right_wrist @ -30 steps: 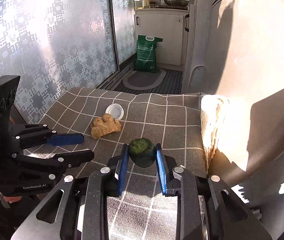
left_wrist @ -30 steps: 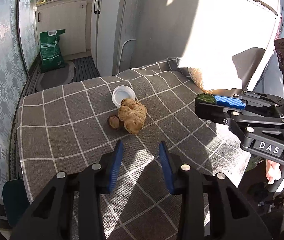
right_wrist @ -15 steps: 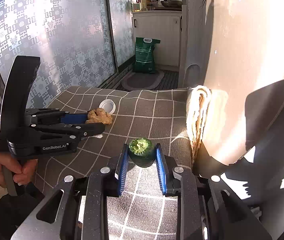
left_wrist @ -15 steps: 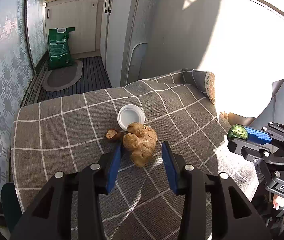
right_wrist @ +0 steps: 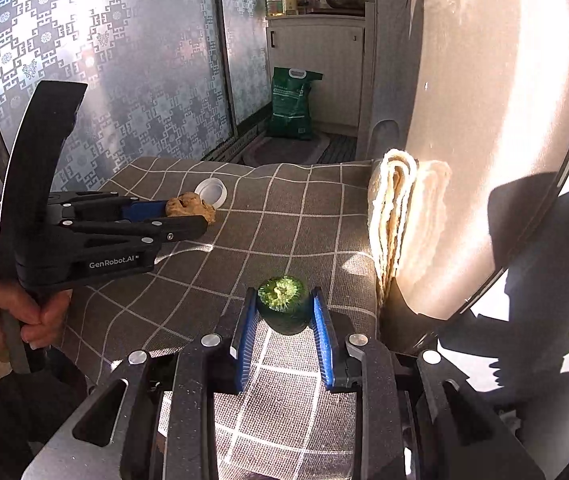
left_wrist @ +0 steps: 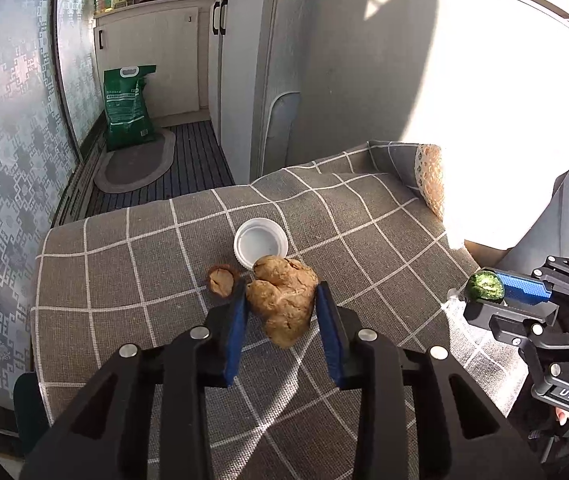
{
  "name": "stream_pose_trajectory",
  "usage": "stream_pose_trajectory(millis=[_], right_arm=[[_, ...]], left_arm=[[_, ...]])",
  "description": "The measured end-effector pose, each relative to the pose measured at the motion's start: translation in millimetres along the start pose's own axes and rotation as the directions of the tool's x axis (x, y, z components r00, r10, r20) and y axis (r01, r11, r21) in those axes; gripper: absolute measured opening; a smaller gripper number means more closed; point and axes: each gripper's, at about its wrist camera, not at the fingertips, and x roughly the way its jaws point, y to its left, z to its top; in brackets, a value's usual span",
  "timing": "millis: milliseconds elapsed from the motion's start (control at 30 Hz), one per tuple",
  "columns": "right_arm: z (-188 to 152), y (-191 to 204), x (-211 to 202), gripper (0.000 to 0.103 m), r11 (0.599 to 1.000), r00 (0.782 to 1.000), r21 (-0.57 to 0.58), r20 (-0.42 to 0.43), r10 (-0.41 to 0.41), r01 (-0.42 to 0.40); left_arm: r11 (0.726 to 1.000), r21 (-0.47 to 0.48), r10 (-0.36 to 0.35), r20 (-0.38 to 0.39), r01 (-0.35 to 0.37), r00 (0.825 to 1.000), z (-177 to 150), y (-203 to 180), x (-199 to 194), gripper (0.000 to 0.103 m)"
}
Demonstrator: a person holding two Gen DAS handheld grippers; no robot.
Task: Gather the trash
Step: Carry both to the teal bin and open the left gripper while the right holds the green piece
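Observation:
A knobbly brown lump (left_wrist: 280,304) lies on the grey checked cloth (left_wrist: 124,280). My left gripper (left_wrist: 280,296) straddles it, jaws closing, and both blue pads touch its sides. From the right wrist view the left gripper (right_wrist: 186,218) reaches the lump (right_wrist: 190,206) from the left. A white lid (left_wrist: 260,242) and a small brown shell (left_wrist: 220,280) lie just beyond the lump. My right gripper (right_wrist: 284,300) is shut on a green vegetable stub (right_wrist: 282,300), held above the cloth's near right side. The stub (left_wrist: 484,286) also shows at the right of the left wrist view.
A rolled cream towel (right_wrist: 392,208) lies along the cloth's right edge against a white wall. A green sack (left_wrist: 128,108) and a mat sit on the floor beyond, by white cupboards. A patterned glass door runs along the left. A hand (right_wrist: 12,312) grips the left handle.
My left gripper came forward and down over the brown lump, opened a little, then closed onto its sides. The right gripper kept hold of the green stub and barely moved.

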Motion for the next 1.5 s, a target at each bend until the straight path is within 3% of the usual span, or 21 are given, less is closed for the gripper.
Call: stream_pose_trajectory(millis=[333, 967, 1233, 1500], right_arm=[[16, 23, 7, 0.026, 1.000, 1.000, -0.026, -0.004, 0.012, -0.012], [68, 121, 20, 0.026, 0.984, 0.992, -0.126, -0.005, 0.127, -0.127], [80, 155, 28, 0.026, 0.974, 0.988, -0.163, -0.027, 0.153, -0.155], [88, 196, 39, 0.026, 0.960, 0.983, -0.212, -0.048, 0.177, -0.183]], left_arm=[[0.998, -0.052, -0.028, 0.046, 0.031, 0.999, 0, 22, -38, 0.036], [0.991, -0.134, 0.029, 0.109, -0.014, 0.994, -25, 117, -121, 0.036], [0.986, -0.158, 0.067, 0.094, -0.052, 0.993, -44, 157, -136, 0.036], [0.986, -0.138, 0.102, 0.023, -0.098, 0.994, -81, 183, -129, 0.036]])
